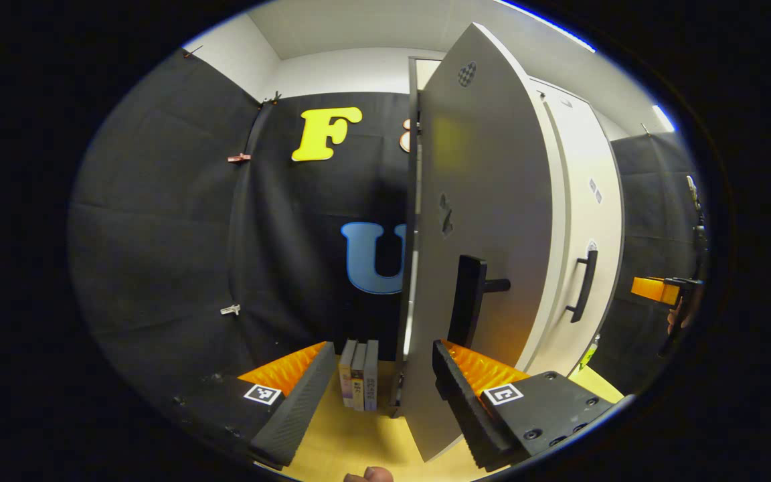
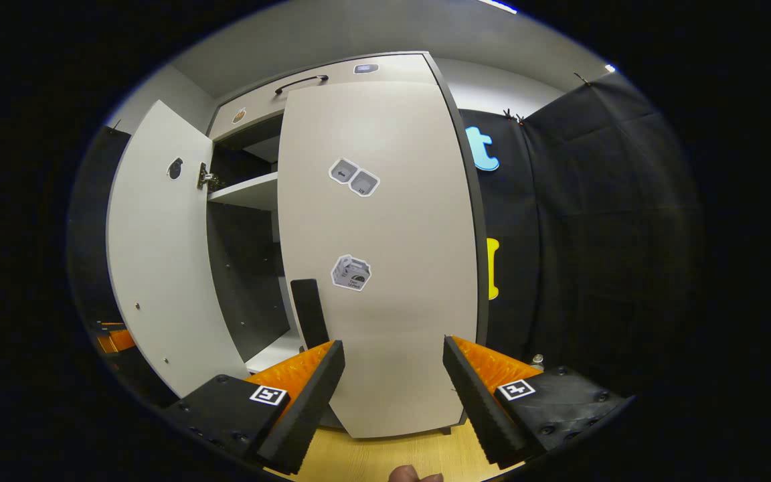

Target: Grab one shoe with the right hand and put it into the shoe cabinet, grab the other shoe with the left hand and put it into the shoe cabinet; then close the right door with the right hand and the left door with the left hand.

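Left door [image 1: 486,221] standing ajar before spread left gripper [image 1: 379,395]; 3 books [image 1: 359,373] behind; right gripper [image 2: 392,395] spread, facing shut right door [image 2: 385,254].

The right gripper [image 2: 392,388] faces the shoe cabinet [image 2: 332,73], its fingers [image 2: 312,395] spread apart and holding nothing. Straight ahead of them stands the cabinet's right door [image 2: 385,268], closed or nearly so, with two stickers on it and a dark handle [image 2: 310,311] at its left edge. Left of that door the left door [image 2: 158,261] hangs wide open (a shelf [image 2: 248,193] shows inside). Below the cabinet lies pale wooden floor [image 2: 372,458].
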A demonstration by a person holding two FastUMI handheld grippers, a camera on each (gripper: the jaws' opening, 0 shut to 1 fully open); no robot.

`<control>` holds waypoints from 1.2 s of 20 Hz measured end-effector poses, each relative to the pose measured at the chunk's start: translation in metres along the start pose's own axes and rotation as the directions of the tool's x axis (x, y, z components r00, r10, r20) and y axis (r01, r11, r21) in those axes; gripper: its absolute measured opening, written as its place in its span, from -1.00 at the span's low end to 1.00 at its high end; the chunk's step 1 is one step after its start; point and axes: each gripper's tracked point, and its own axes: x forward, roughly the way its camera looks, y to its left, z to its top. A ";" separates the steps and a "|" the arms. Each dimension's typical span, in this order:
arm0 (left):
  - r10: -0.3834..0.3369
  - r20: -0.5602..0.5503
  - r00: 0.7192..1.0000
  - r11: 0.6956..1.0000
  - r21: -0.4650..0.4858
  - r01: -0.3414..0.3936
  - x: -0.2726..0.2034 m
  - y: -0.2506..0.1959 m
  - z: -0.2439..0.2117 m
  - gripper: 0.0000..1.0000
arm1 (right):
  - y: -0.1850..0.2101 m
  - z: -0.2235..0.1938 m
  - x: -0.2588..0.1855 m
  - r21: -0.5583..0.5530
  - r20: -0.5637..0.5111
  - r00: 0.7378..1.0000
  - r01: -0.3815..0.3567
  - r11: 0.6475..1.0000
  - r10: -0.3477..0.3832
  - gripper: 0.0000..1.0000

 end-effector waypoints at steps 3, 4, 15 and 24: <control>-0.023 -0.003 1.000 1.000 -0.007 0.023 0.003 -0.023 -0.001 0.88 | -0.013 0.003 -0.007 -0.005 -0.001 1.000 0.007 1.000 -0.007 0.96; -0.030 -0.005 1.000 1.000 -0.007 0.030 0.004 -0.030 -0.001 0.82 | -0.017 0.003 -0.009 -0.005 -0.001 1.000 0.010 1.000 -0.010 0.95; -0.153 0.036 0.988 0.988 -0.011 0.153 0.036 -0.120 0.014 0.89 | -0.055 0.008 -0.023 -0.020 0.012 0.998 0.056 0.998 -0.055 0.96; -0.141 0.047 0.989 0.989 0.049 0.139 0.068 -0.152 0.016 0.90 | -0.047 0.007 -0.027 -0.045 0.014 1.000 0.026 0.999 -0.025 0.96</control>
